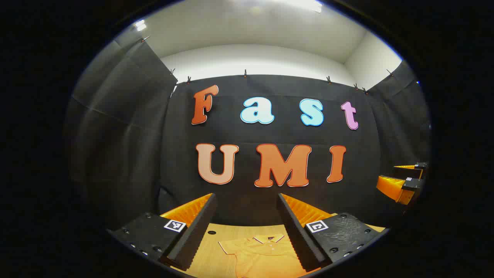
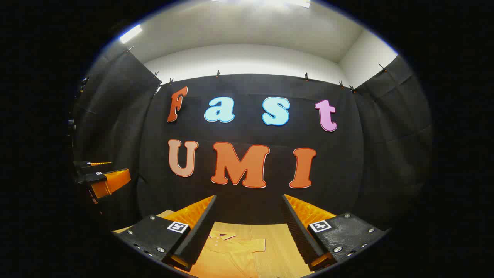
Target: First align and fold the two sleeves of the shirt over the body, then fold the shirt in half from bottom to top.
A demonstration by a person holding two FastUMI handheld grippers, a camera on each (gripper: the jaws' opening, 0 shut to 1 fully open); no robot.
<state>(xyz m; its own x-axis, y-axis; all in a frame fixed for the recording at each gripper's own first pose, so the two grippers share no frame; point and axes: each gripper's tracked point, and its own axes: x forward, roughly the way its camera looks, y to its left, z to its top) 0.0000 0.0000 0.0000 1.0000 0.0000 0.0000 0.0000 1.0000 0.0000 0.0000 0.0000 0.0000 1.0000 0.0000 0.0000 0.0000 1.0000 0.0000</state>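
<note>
Left tool (image 1: 247, 227): fingers spread wide, pinching nothing, held up above the worktop (image 1: 210, 255).
Right tool (image 2: 249, 227): likewise spread and empty, raised beside the left one.
Shirt (image 1: 266, 255): lies flat on the worktop near its far edge, collar toward the wall, one short sleeve spread outward.
Progress: nothing folded, by the look of it; both sleeve folds and the bottom-to-top fold remain.

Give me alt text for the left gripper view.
The left gripper, jaws wide open and holding nothing, hangs above an orange collared shirt lying on a wooden table. The right gripper shows far right before the black cloth wall.
</note>
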